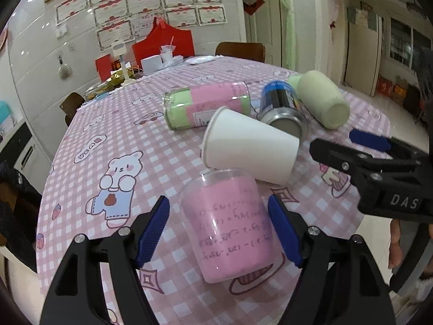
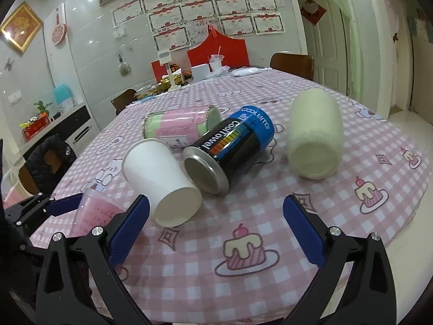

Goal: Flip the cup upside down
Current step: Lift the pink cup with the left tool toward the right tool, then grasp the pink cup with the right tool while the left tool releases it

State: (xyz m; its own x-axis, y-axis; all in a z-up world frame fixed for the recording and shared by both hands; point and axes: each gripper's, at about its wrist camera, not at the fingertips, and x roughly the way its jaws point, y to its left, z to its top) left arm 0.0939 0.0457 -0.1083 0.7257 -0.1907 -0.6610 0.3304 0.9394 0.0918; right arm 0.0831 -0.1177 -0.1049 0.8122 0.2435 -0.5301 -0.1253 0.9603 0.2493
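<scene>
Cups are lying on their sides on the counter (image 2: 311,189): the pink cup (image 1: 230,227) is sitting between the wide-open left tool (image 1: 219,230), untouched. At its 1 o'clock the white paper cup (image 1: 249,146) is lying beside the right tool (image 2: 216,227), also gaping empty.

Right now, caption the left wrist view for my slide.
Open left gripper straddles a pink-lined clear cup lying beside a tipped white paper cup.
</scene>
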